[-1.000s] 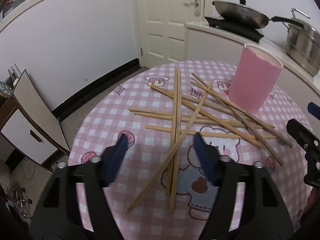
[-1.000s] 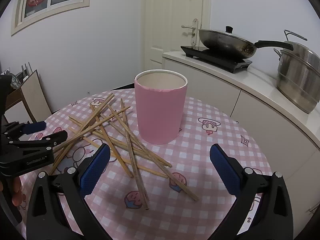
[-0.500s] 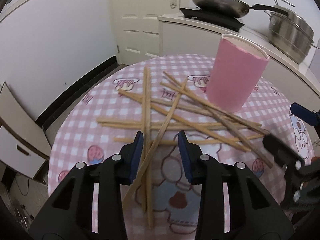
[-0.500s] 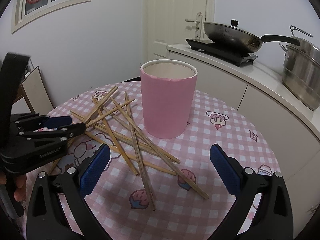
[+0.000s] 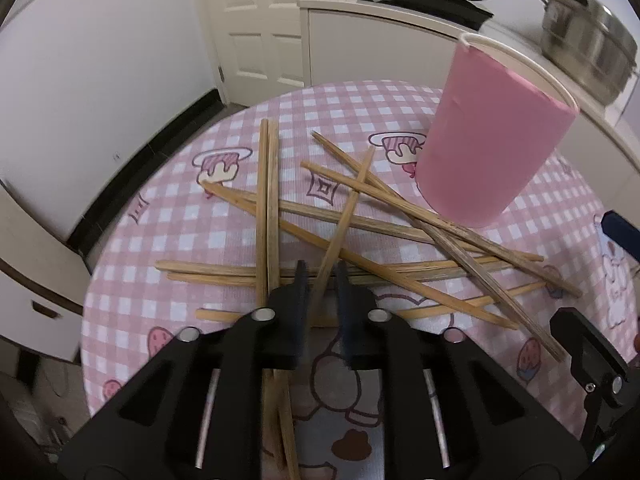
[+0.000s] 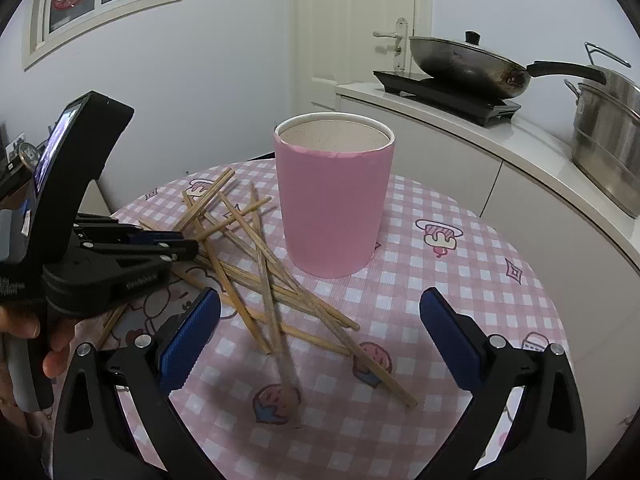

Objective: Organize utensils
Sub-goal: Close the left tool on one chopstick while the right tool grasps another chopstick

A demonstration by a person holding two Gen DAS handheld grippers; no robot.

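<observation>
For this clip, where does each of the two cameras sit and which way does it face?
Left wrist: on the left gripper, looking down its fingers, which are closed on one wooden chopstick in the pile.
Right wrist: on the right gripper, jaws wide open, facing the tall pink cylindrical cup; the left gripper and a hand show at left.
Shared: cup, chopsticks, pink checked tablecloth.
</observation>
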